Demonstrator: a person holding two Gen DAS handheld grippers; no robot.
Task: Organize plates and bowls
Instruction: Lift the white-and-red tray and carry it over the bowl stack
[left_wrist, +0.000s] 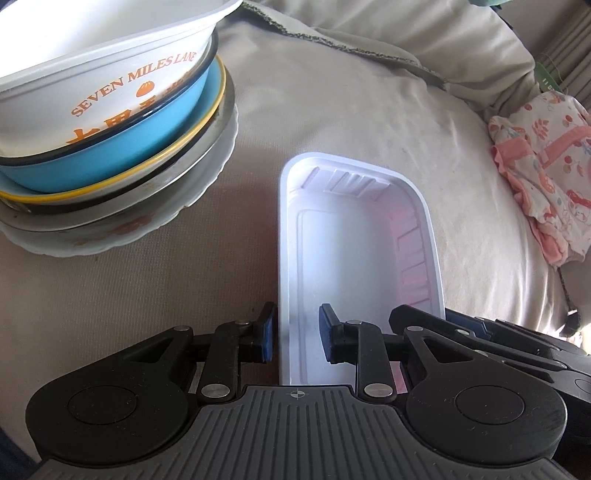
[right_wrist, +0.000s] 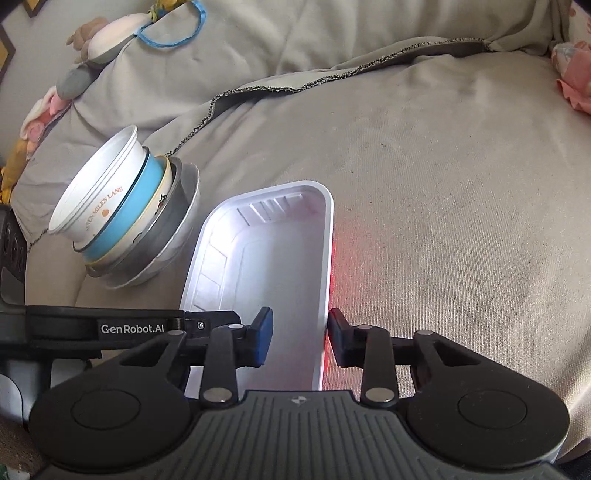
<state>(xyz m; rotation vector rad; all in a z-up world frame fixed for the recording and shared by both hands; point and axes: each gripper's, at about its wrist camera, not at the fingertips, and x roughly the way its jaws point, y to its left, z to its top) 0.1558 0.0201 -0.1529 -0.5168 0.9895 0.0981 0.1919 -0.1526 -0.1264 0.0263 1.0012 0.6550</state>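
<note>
Your white rectangular tray (left_wrist: 354, 258) lies on the beige sofa cushion (left_wrist: 332, 110), its long axis running straight away from you, just right of the stacked bowls (left_wrist: 110, 122). Your left gripper (left_wrist: 297, 338) straddles its left wall, your right gripper (right_wrist: 300, 338) its right wall; both sets of jaws stand apart, not clamped.

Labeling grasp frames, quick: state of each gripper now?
Left gripper: open, straddling the white rectangular tray's left wall, no clamp visible.
Right gripper: open, straddling its right wall.
</note>
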